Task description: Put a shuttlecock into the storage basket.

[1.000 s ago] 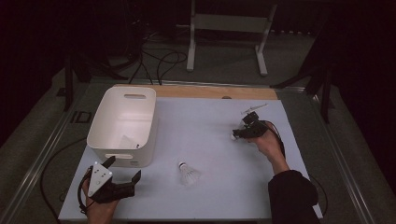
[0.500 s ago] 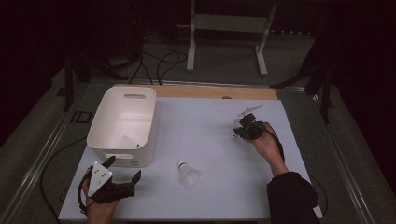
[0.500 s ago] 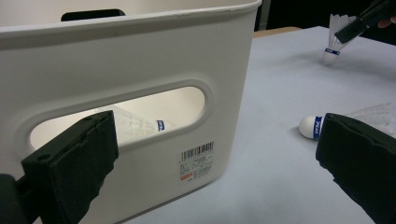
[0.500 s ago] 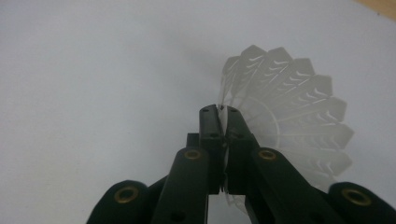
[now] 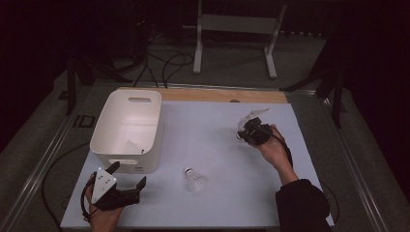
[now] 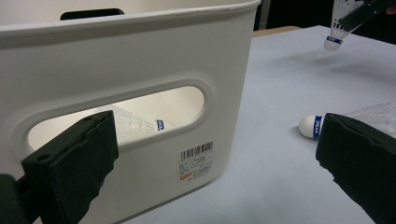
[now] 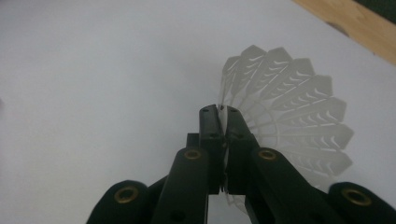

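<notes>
**Shuttlecock pinched, carry to bin pending**

Left gripper (image 5: 126,185): jaws spread wide, nothing between them; white bin (image 5: 109,129) just ahead, one shuttlecock (image 6: 135,124) visible through its handle slot. Loose shuttlecock (image 5: 193,179) lies on the table (image 5: 217,130) beyond its right jaw. Right gripper (image 7: 225,116): jaws pressed together on the feather skirt of a held shuttlecock (image 7: 289,116), lifted off the surface. Likely next: carry over the bin, then release.

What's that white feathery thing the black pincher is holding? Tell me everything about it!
It's a shuttlecock: a white skirt of plastic-looking vanes fanning out in a ring, and a rounded white tip with a blue band, seen in the left gripper view. The right gripper pinches the skirt's edge between its shut jaws. It hangs tip-down above the pale table, touching nothing else.
</notes>
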`<state>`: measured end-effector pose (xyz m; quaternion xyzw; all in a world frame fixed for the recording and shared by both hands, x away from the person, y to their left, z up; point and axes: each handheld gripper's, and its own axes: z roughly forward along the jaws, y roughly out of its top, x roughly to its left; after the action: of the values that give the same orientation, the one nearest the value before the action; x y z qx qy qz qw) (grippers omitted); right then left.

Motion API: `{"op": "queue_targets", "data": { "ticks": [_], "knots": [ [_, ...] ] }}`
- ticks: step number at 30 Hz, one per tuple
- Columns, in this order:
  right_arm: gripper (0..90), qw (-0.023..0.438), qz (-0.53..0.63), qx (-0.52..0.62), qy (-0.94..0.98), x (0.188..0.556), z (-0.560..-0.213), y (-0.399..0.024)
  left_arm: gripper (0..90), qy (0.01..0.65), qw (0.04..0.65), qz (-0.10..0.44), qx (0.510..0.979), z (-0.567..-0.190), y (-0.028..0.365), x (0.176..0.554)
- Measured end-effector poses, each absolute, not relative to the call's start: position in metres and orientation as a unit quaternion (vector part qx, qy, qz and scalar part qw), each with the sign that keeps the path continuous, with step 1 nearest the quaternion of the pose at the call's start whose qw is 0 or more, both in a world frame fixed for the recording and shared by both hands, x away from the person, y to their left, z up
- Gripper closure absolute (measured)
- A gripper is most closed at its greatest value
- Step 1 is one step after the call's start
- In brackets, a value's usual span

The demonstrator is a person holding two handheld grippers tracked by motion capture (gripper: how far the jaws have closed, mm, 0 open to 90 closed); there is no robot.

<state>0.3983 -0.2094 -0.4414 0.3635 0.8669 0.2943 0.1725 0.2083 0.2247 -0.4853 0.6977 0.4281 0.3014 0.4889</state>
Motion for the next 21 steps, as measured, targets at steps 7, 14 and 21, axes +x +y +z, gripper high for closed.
{"op": "queue_targets", "data": {
  "ticks": [7,14,21],
  "knots": [
    [88.6,0.175,0.301,0.35,0.87,0.394,-0.437,-0.201,0.0,0.428,0.488,0.301,0.698,-0.485,0.225,0.208],
    [88.7,0.176,0.305,0.348,0.869,0.391,-0.435,-0.2,0.0,0.428,0.488,0.301,0.698,-0.485,0.224,0.208],
    [88.7,0.178,0.311,0.339,0.87,0.387,-0.432,-0.194,0.0,0.428,0.489,0.302,0.697,-0.485,0.225,0.208]
  ]
}}
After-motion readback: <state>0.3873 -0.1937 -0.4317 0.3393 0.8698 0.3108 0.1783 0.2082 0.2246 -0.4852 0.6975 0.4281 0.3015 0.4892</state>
